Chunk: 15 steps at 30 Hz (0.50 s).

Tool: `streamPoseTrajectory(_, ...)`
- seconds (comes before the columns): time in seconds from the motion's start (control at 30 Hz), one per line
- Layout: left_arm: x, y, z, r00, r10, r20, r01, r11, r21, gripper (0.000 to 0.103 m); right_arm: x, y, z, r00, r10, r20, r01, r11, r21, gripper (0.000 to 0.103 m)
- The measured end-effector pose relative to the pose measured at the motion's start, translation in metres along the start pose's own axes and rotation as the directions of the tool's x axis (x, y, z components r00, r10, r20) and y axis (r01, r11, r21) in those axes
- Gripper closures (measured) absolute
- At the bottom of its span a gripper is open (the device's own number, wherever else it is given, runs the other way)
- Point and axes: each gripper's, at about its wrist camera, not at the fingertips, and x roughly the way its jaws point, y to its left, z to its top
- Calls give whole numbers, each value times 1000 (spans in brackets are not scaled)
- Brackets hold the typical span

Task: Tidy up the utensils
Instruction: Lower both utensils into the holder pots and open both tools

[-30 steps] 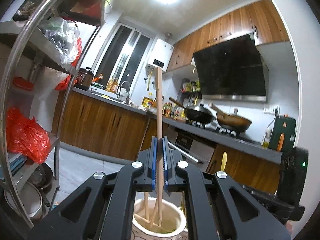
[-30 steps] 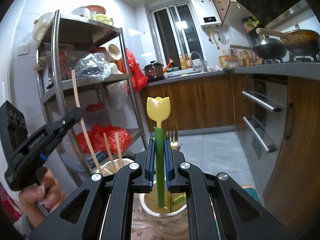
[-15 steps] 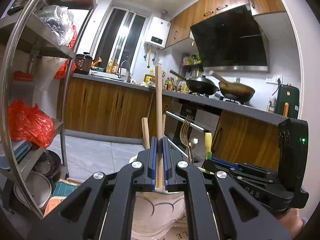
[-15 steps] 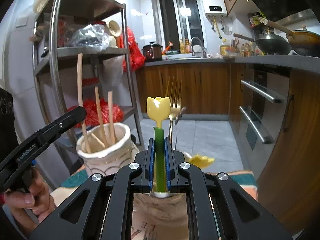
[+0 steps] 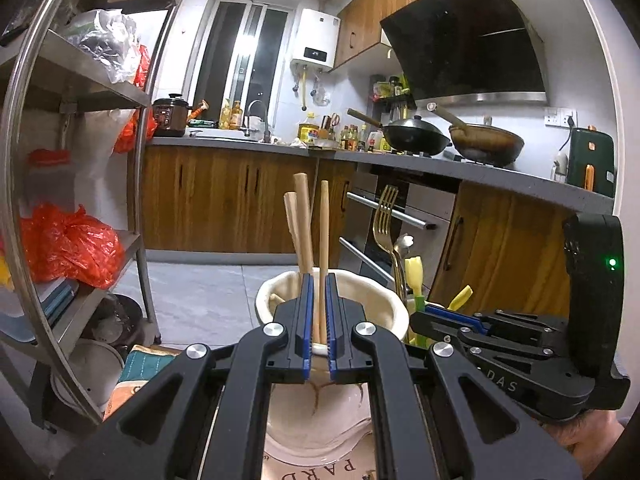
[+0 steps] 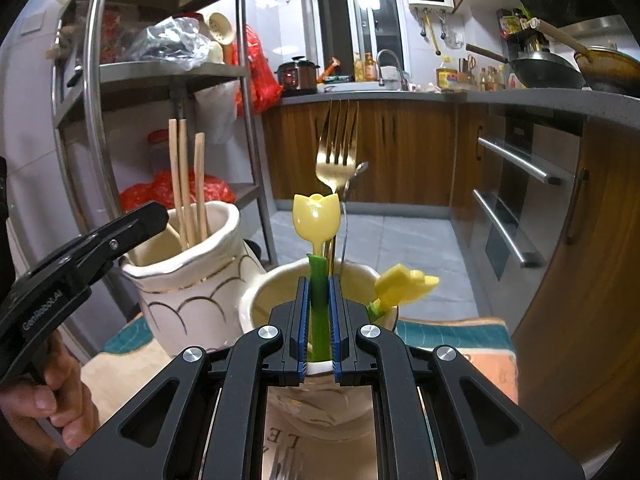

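My left gripper has its jaws slightly parted around a wooden chopstick that stands in a white ceramic jar with other chopsticks. My right gripper has its jaws slightly parted around the green stem of a yellow tulip-shaped spoon that stands in a second cup. That cup also holds a gold fork, a silver spoon and another tulip spoon. The chopstick jar also shows in the right wrist view.
A steel shelf rack with red bags stands to the left. Wooden cabinets, an oven and a counter with woks lie behind. A patterned cloth lies under the jars.
Both grippers came down to the rims of the jars. The chopstick and the tulip spoon now stand lower in their jars, and both jaws have loosened around them.
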Motion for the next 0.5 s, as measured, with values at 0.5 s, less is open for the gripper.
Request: streamPoseTrajectory(0.5,-23,7,1,1000,-2,19,2,1000,-11,81,-20,1,-2,1000,-6,30,7,1000,-4,87)
